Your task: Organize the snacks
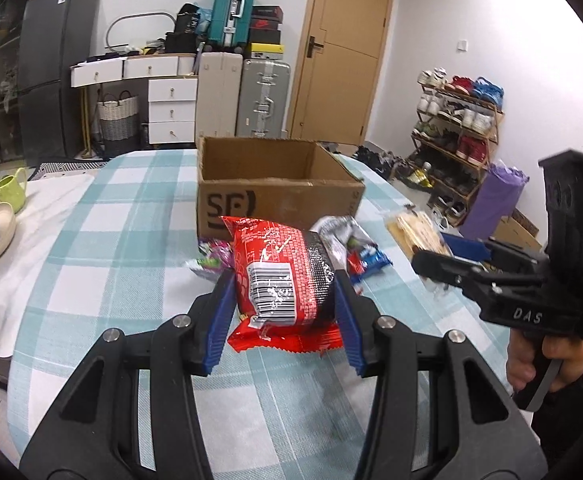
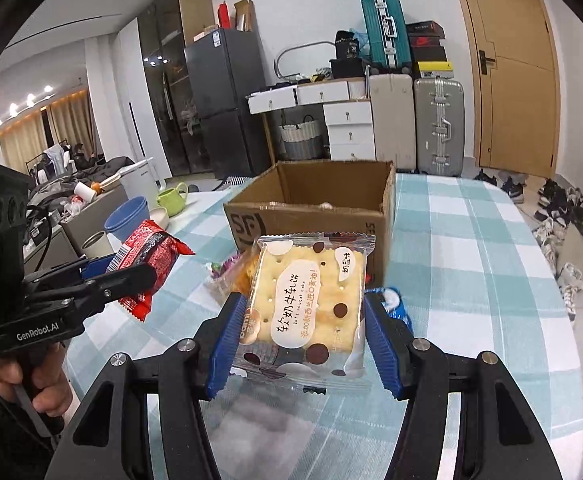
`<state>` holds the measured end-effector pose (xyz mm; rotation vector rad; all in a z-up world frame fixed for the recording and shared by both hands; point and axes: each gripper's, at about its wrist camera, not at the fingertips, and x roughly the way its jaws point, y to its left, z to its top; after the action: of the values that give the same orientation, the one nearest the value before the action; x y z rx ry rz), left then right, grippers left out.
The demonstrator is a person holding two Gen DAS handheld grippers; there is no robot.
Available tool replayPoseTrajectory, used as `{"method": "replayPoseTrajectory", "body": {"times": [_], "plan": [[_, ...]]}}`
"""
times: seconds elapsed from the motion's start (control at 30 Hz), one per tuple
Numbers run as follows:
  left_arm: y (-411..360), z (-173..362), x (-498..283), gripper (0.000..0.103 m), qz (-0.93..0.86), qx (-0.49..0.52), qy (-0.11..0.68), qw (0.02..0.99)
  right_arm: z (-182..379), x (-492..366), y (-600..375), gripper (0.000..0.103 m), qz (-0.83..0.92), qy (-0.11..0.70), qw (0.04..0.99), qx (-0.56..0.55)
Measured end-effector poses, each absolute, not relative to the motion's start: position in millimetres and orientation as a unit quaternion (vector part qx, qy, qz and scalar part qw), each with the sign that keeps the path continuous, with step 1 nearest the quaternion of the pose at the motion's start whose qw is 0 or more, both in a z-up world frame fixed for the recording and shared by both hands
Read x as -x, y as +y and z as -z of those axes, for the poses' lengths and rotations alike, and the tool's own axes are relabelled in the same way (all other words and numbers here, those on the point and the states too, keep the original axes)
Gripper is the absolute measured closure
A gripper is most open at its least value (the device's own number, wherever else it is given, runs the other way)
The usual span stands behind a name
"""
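My left gripper (image 1: 281,276) is shut on a red snack packet (image 1: 277,276), held clear above the checked tablecloth; the same packet (image 2: 143,264) shows in the right wrist view, clamped by the left gripper (image 2: 131,270). My right gripper (image 2: 305,300) is shut on a clear-wrapped cracker sandwich packet (image 2: 307,304), also lifted off the table; that packet (image 1: 413,230) appears at the right in the left wrist view, in the right gripper (image 1: 431,258). An open cardboard box (image 1: 275,184) (image 2: 311,204) stands just beyond both packets.
Small loose wrapped snacks lie by the box: a purple-green one (image 1: 209,258), a blue one (image 1: 367,258) (image 2: 395,304). Blue bowls (image 2: 127,216), a green mug (image 2: 171,198) and a white kettle (image 2: 139,182) crowd the table's left side. A shoe rack (image 1: 459,120) stands past the right edge.
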<state>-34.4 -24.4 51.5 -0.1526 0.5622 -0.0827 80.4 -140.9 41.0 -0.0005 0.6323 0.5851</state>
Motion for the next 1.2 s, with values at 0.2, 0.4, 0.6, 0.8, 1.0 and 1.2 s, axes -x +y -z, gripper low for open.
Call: {"method": "replayPoseTrajectory", "body": {"times": [0.2,0.4,0.6,0.8,1.0,1.2], "plan": [[-18.3,-67.0,28.5,0.059,0.033,0.078,0.273,0.958,-55.3,-89.0,-143.6,0.044,-0.288,0.3,0.909,-0.01],[-16.0,-75.3,16.1,0.059,0.034,0.07,0.264,0.961,-76.2,-97.4,-144.8,0.044,-0.287,0.277,0.917,-0.012],[-9.2,-81.0,-10.1,0.059,0.03,0.08,0.265,0.96,-90.2,-109.7,-138.2,0.044,-0.284,0.267,0.921,-0.002],[1.5,-81.8,-38.0,0.059,0.021,0.089,0.268,0.959,-88.7,-128.7,-132.0,0.043,-0.276,0.261,0.925,-0.006],[16.7,-81.5,-70.4,0.059,0.016,0.101,0.274,0.956,-81.2,-155.6,-124.9,0.043,-0.269,0.272,0.924,-0.013],[22.4,-83.9,-99.9,0.059,0.013,0.097,0.27,0.958,-79.4,-179.5,-116.6,0.043,-0.272,0.275,0.922,-0.016]]}}
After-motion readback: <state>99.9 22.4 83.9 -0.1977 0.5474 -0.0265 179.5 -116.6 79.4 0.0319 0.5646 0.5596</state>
